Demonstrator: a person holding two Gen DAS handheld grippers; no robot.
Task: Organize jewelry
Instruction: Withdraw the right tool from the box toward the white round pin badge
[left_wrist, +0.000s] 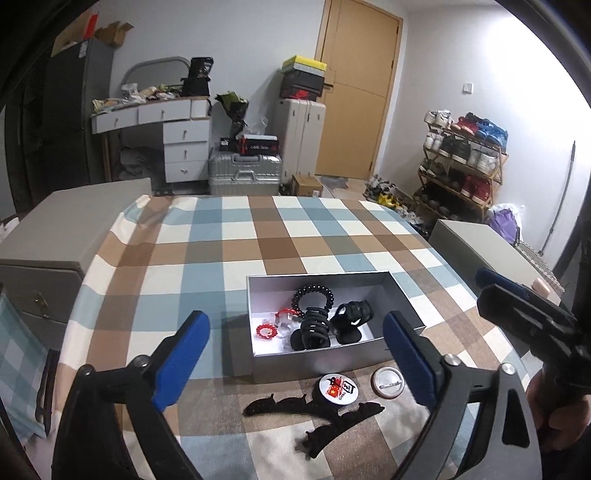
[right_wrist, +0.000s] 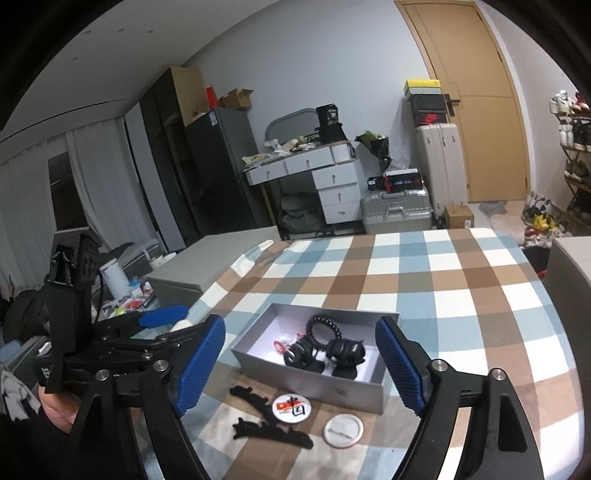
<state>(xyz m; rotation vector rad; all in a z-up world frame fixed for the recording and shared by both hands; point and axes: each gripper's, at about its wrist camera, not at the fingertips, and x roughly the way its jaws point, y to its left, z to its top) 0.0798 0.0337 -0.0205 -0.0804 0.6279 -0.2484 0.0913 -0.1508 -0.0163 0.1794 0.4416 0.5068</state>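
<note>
A grey open box (left_wrist: 406, 291) (right_wrist: 258, 360) sits on the checked tablecloth. Inside lie a black coil hair tie (left_wrist: 314, 295) (right_wrist: 325, 325), two black claw clips (left_wrist: 314, 328) (right_wrist: 343, 354) and small red pieces (left_wrist: 266, 330). In front of the box lie a white badge with red print (left_wrist: 337, 391) (right_wrist: 291, 406), a badge lying face down (left_wrist: 388, 380) (right_wrist: 343, 430) and two black comb-like clips (left_wrist: 280, 404) (right_wrist: 271, 430). My left gripper (left_wrist: 295, 354) is open and empty above these. My right gripper (right_wrist: 301, 365) is open and empty; it also shows in the left wrist view (left_wrist: 517, 295).
Grey boxes (left_wrist: 66, 229) (left_wrist: 480, 243) stand beside the table on both sides. Behind are a white drawer desk (left_wrist: 177, 140), suitcases (left_wrist: 243, 173), a door (left_wrist: 358, 88) and a shoe rack (left_wrist: 461, 162).
</note>
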